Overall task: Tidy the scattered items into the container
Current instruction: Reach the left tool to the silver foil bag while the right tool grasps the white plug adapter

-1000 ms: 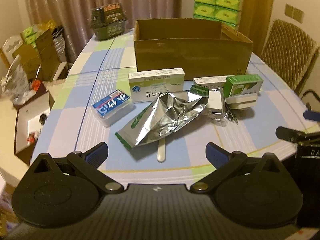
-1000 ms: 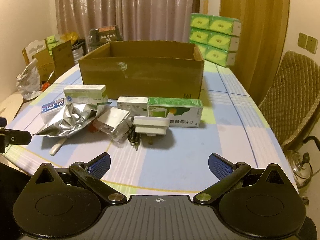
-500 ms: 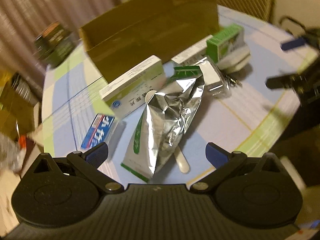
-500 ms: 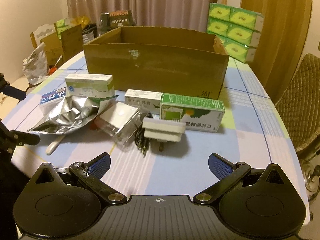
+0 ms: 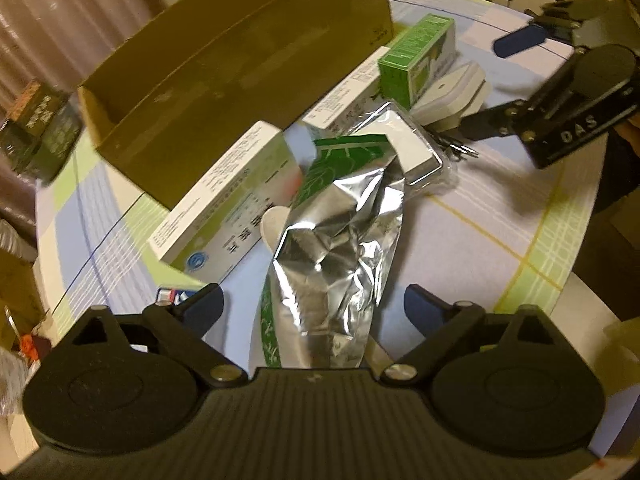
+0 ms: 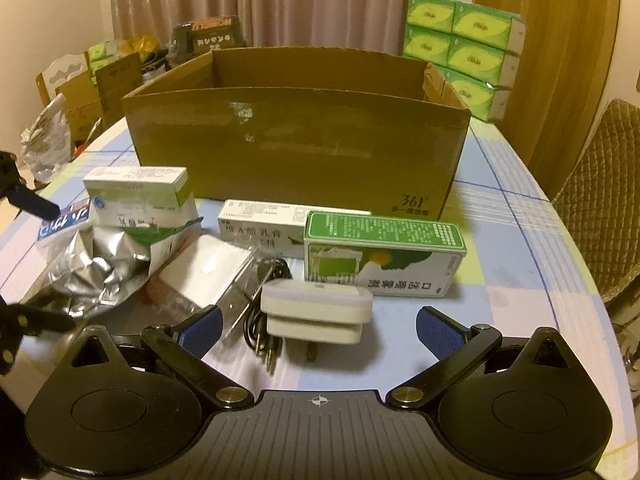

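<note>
The crumpled foil pouch (image 5: pixel 336 248) lies on the table (image 5: pixel 492 232), between the wide jaws of the left gripper (image 5: pixel 314 308), which have just been closing a little without touching it. The cardboard box (image 6: pixel 296 148) stands at twelve o'clock. The right gripper (image 6: pixel 318 326) gapes empty around the white charger (image 6: pixel 316 310).

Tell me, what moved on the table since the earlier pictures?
The left hand-held gripper rolled and dropped over the silver foil pouch; its jaws have just been closing a little, with the pouch between them but not pinched. The right hand-held gripper came nearer to the white plug adapter, open, with nothing held. The cardboard box and medicine boxes stayed put.
</note>
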`<action>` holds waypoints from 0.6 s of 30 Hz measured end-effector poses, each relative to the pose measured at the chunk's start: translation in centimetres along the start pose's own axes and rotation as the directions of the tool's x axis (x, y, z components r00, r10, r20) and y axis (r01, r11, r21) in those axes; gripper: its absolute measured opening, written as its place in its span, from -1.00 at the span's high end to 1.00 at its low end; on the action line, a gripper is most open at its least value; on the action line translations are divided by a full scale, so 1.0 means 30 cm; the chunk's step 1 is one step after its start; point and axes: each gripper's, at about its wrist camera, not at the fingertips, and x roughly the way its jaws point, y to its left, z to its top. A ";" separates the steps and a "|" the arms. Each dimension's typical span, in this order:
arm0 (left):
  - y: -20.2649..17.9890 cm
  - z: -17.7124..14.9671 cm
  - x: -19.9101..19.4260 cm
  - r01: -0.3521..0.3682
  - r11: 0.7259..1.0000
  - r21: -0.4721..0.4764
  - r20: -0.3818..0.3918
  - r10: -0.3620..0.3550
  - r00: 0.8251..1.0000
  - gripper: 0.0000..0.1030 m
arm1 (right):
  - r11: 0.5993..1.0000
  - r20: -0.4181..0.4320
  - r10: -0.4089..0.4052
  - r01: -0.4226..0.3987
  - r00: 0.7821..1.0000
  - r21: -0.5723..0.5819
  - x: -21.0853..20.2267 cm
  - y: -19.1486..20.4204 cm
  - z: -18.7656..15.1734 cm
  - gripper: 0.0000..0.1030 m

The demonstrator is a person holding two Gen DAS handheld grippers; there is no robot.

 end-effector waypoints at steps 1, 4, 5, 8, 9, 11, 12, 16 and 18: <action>-0.001 0.004 0.005 0.005 1.000 0.006 0.002 -0.005 1.000 -0.84 | 1.000 -0.002 -0.003 0.003 1.000 -0.005 0.007 0.001 0.003 -0.96; -0.006 0.015 0.027 0.021 0.999 0.047 0.001 -0.021 1.000 -0.84 | 1.000 -0.008 -0.003 0.003 1.000 -0.007 0.027 -0.001 0.007 -0.96; -0.008 0.018 0.032 0.023 0.998 0.059 0.002 -0.024 1.000 -0.84 | 1.000 -0.011 -0.004 0.004 1.000 -0.003 0.034 -0.004 0.008 -0.96; -0.004 0.030 0.051 0.033 0.996 0.080 0.001 -0.033 0.999 -0.84 | 1.000 -0.018 -0.009 0.009 1.000 0.009 0.054 -0.013 0.009 -0.95; 0.000 0.034 0.058 0.037 0.996 0.083 0.000 -0.037 0.999 -0.84 | 1.000 -0.019 -0.008 0.009 1.000 0.013 0.058 -0.016 0.009 -0.93; 0.004 0.037 0.066 0.043 0.995 0.090 -0.002 -0.043 0.999 -0.84 | 1.000 -0.024 -0.001 0.002 1.000 0.018 0.068 -0.020 0.012 -0.69; 0.006 0.039 0.072 0.043 0.994 0.096 -0.004 -0.043 0.999 -0.84 | 1.000 -0.028 -0.001 0.002 1.000 0.020 0.074 -0.023 0.013 -0.67; 0.015 0.049 0.088 0.055 0.993 0.101 -0.003 -0.055 0.998 -0.84 | 1.000 -0.034 -0.002 0.003 0.999 0.022 0.089 -0.024 0.017 -0.61; 0.017 0.052 0.097 0.062 0.993 0.100 -0.005 -0.062 0.998 -0.84 | 1.000 -0.038 0.001 0.000 0.999 0.015 0.097 -0.019 0.019 -0.51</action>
